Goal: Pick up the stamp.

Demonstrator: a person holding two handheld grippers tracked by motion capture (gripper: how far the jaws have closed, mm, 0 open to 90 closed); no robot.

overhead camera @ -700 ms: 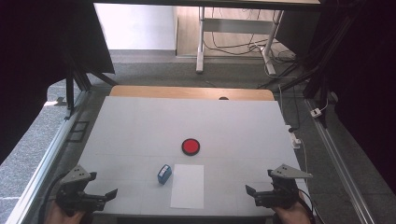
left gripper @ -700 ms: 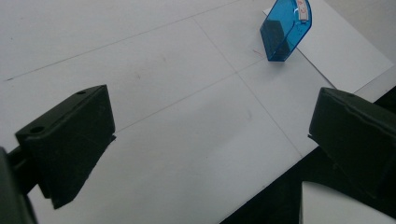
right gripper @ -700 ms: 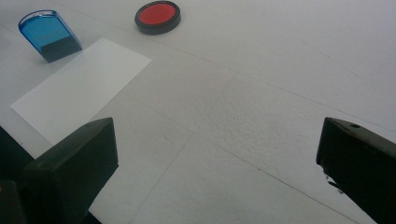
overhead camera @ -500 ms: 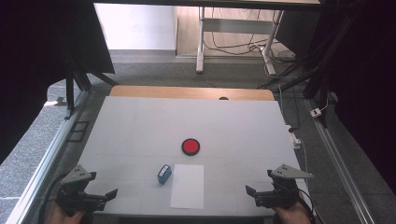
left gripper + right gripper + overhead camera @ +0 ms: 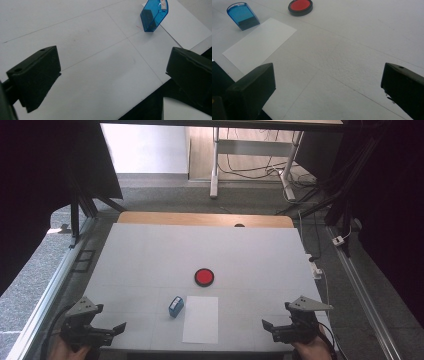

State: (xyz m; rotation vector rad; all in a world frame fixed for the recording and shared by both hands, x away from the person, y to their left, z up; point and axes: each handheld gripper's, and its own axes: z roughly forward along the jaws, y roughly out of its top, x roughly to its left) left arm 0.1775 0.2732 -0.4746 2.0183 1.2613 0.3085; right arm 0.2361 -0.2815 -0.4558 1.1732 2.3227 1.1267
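the left gripper (image 5: pixel 107 332) and the right gripper (image 5: pixel 274 329) rest at the near corners of the white table (image 5: pixel 150 255), both with jaws wide apart and holding nothing. the blue stamp (image 5: pixel 175 306) stands just beside the left edge of the white paper sheet (image 5: pixel 201 319). the red ink pad (image 5: pixel 204 277) lies beyond them, near the table middle.

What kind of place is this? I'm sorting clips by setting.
Most likely a lab or workshop set up for recording. A white table stands inside a metal frame, with loose cables on the floor behind. It holds a blue stamp, a red ink pad and a paper sheet.
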